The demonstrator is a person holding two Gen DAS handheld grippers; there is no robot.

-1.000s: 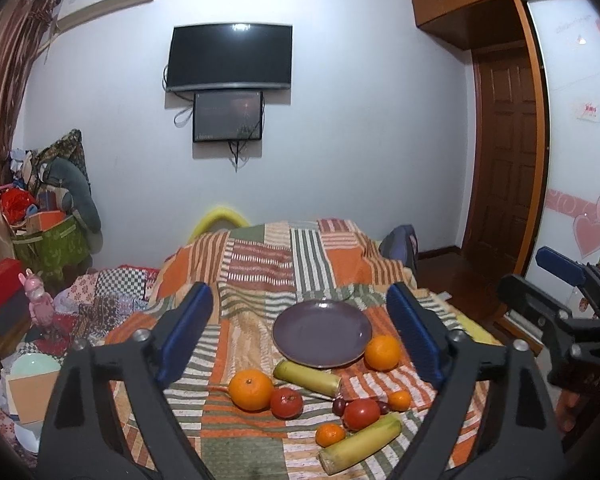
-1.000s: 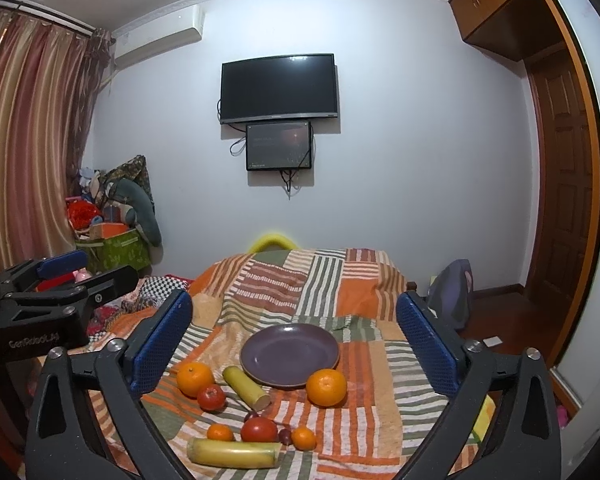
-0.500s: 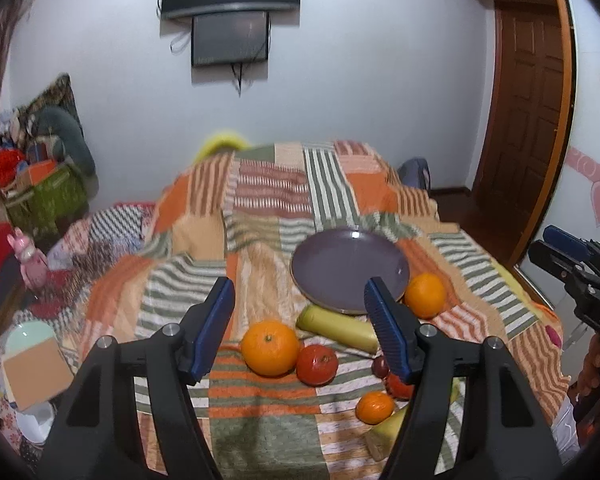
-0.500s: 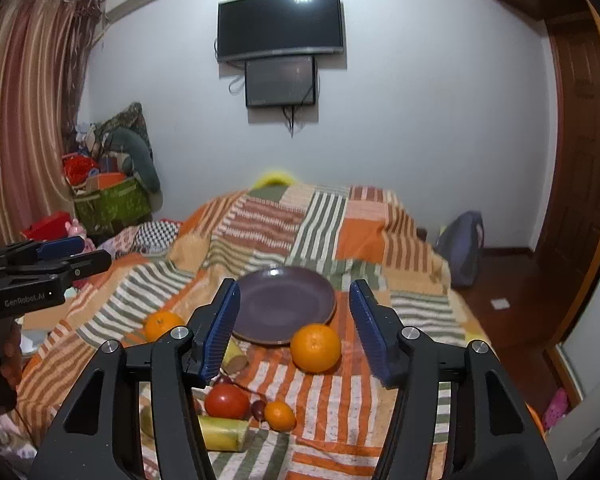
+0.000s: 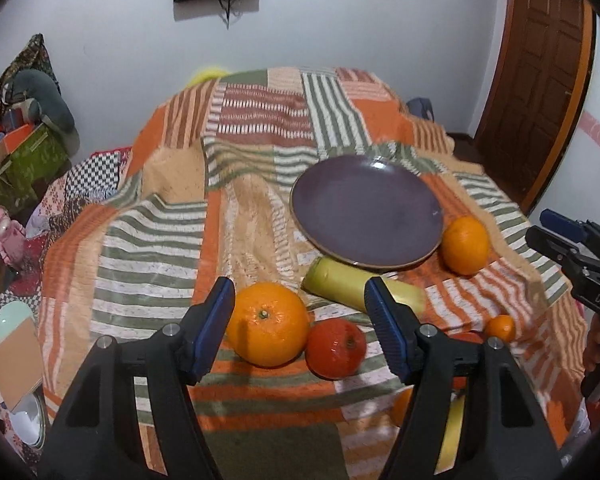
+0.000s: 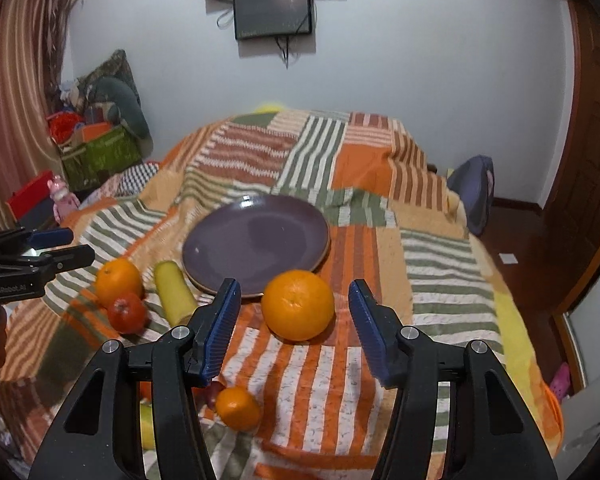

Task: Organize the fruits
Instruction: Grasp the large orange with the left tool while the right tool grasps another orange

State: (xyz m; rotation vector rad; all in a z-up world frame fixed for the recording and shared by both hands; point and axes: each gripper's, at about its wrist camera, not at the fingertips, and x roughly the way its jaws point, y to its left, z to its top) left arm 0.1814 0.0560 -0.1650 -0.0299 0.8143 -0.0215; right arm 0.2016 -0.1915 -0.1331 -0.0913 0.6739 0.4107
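Fruits lie scattered on the patchwork bedspread (image 5: 156, 240), ringed round the near rim of an empty purple plate (image 5: 366, 210), presumably laid out so each piece can be lifted onto it. In the left wrist view: large orange (image 5: 268, 324) at 7 o'clock of the plate, touching a red tomato-like fruit (image 5: 335, 347); yellow-green cylinder (image 5: 340, 284) at 6 o'clock, its far end tucked under the rim; second orange (image 5: 465, 245) at 4 o'clock; small tangerine (image 5: 500, 328) further toward 5 o'clock.

Left gripper (image 5: 300, 324) pitched steeply down, straddling the large orange and the red fruit together, pads clear of both: parted, holding nothing, jaws narrowed within the last second, likely pre-sized for one fruit. Right gripper (image 6: 294, 324) likewise angled down, bracketing the second orange (image 6: 298, 305) at the plate's 5 o'clock in its own view, gaps visible on either side: open, empty, also narrowed. Both poised for a simultaneous pick, judging by the framing.
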